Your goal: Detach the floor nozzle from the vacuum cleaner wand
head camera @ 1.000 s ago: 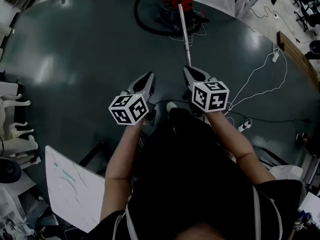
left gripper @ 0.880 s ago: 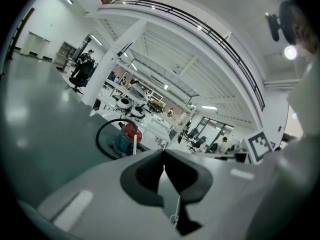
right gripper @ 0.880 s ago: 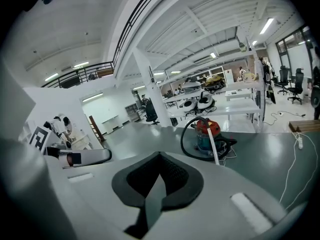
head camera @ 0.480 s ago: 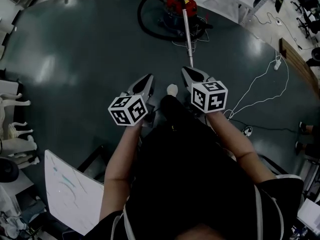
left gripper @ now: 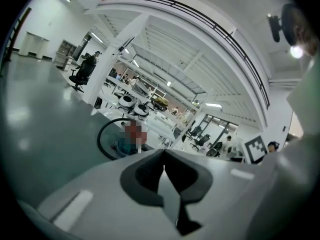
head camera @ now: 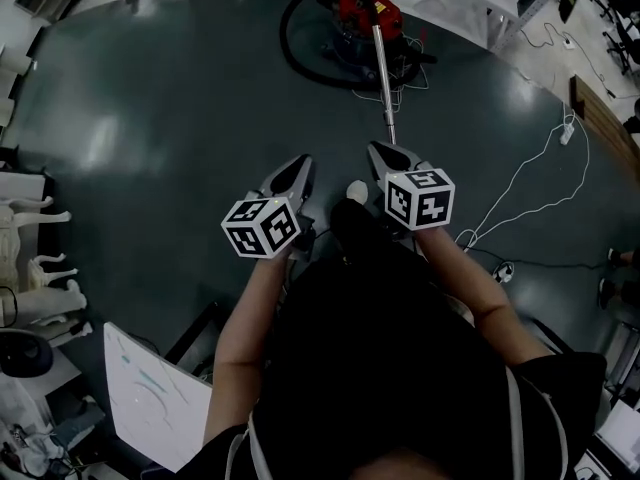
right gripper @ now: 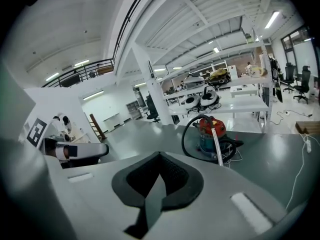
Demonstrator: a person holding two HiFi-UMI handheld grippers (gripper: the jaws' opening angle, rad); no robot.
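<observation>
Walking up to the job is all that has happened over the last second: in the head view the red vacuum cleaner (head camera: 366,10), its black hose (head camera: 290,38) looped beside it at 12 o'clock, has drawn nearer, and the near end of the silver wand (head camera: 384,80) now disappears right behind the tip of the right tool (head camera: 376,150). The left tool (head camera: 299,163) is carried alongside at 9 o'clock of the right one. Both tools are clenched tight on nothing, pads together. The floor nozzle itself shows in no view; presumably it sits at the wand's near end, hidden beneath the right tool. So the task has not begun. The approach looks nearly finished, and both tools must open before anything can be gripped.
</observation>
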